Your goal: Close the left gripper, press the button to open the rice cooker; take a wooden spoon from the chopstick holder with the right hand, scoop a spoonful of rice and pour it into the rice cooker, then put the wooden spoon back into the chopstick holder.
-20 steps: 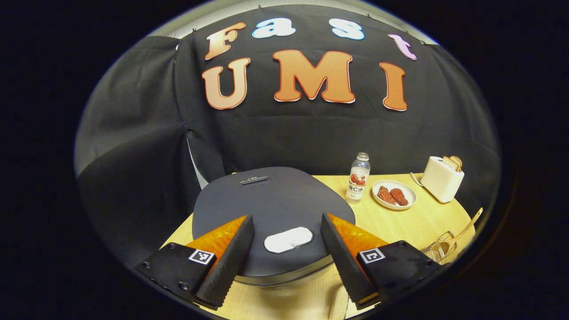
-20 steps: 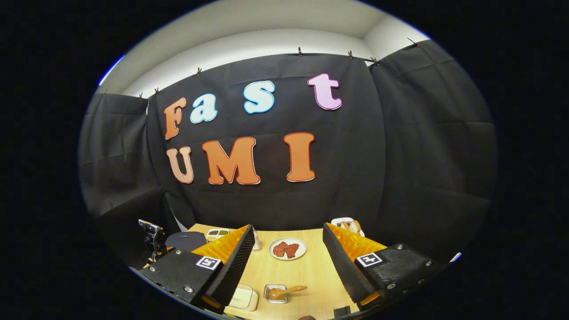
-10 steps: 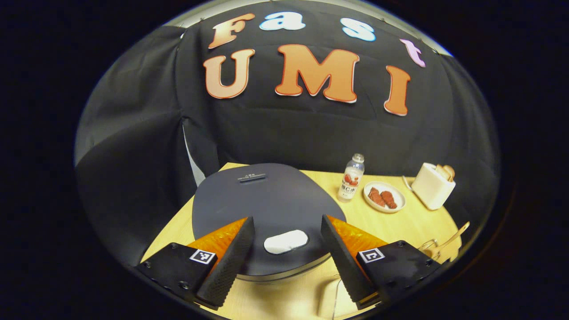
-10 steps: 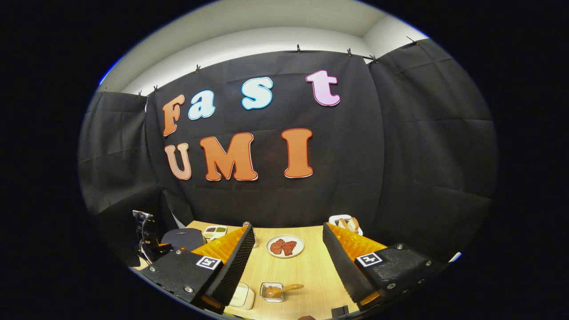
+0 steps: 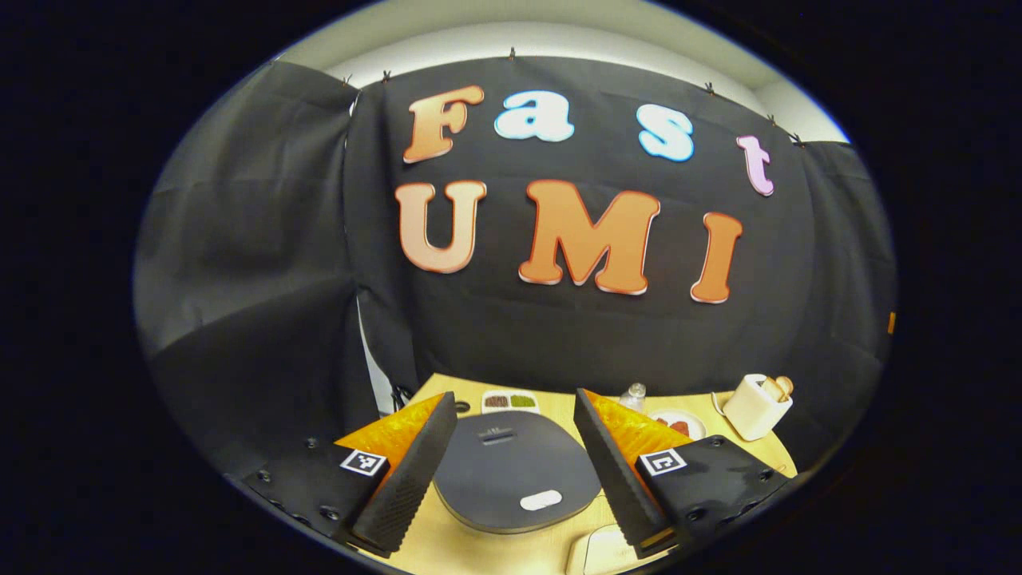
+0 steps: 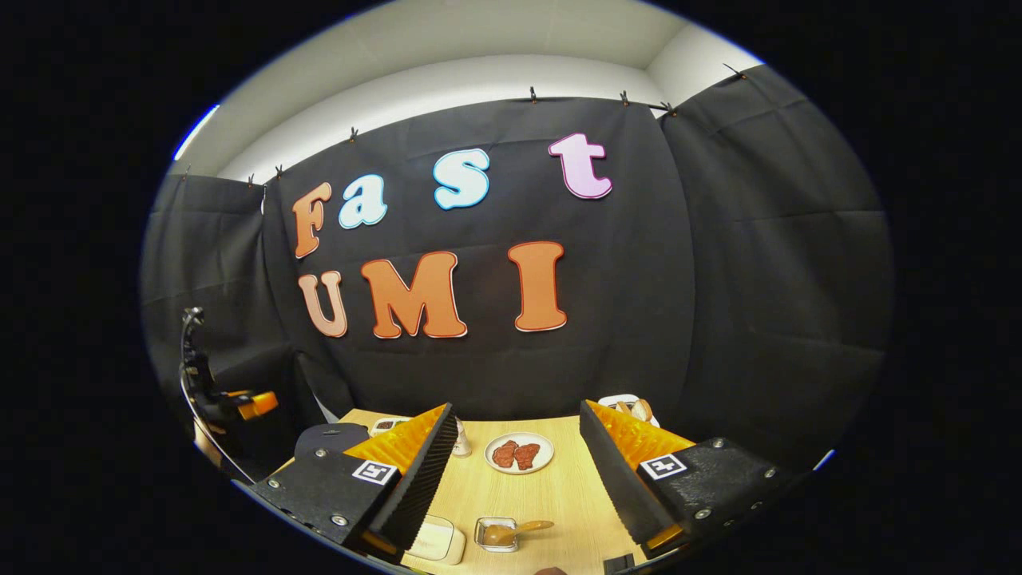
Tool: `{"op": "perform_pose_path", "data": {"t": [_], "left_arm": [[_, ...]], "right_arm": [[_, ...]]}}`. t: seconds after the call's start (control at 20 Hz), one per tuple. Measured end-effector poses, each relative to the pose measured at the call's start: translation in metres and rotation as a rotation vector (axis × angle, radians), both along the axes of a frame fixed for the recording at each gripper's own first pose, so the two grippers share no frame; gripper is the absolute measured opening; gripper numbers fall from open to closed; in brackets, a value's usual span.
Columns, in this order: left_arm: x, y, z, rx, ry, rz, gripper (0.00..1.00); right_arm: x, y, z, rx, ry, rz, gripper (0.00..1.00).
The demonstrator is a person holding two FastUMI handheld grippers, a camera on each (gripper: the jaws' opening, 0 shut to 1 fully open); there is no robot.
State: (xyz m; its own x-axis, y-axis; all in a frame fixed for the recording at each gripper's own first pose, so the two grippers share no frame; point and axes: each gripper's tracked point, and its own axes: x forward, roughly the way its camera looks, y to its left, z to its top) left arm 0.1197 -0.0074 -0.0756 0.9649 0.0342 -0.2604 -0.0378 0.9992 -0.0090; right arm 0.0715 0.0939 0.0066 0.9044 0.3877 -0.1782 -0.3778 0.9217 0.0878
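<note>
Rice cooker (image 5: pixel 511 471) sits on the table (image 5: pixel 479 551), lid down, framed between the two fingers of the left tongs (image 5: pixel 512 479) in the left gripper view. The left tongs stand wide apart and hold nothing; they are raised above the cooker, not touching it. The pale oval button (image 5: pixel 540 501) lies at the near edge of the lid. Behind the cooker are a divided dish (image 5: pixel 509 401), a clear bottle (image 5: pixel 633 395), a plate of reddish food (image 5: pixel 679 423) and a white toaster (image 5: pixel 754 407) with bread.

In the right gripper view the right tongs (image 6: pixel 519 479) are also wide apart and empty, held above the table. Between the fingers lies the plate; nearer the camera, a small glass container (image 6: pixel 495 533) holds a wooden spoon (image 6: pixel 523 528). The left tongs appear at the far left, raised above the rice cooker.
</note>
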Motion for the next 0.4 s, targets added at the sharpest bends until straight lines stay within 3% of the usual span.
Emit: {"op": "perform_pose_path", "data": {"t": [0.2, 0.4], "left_arm": [[-0.012, -0.001, 0.081, 0.030, -0.123, -0.033, 0.98], [-0.032, -0.007, 0.126, 0.035, -0.170, -0.082, 0.98]], "right_arm": [[0.003, 0.001, 0.003, -0.013, -0.024, -0.007, 0.95], [0.000, 0.008, 0.005, -0.006, -0.026, 0.005, 0.95]]}}
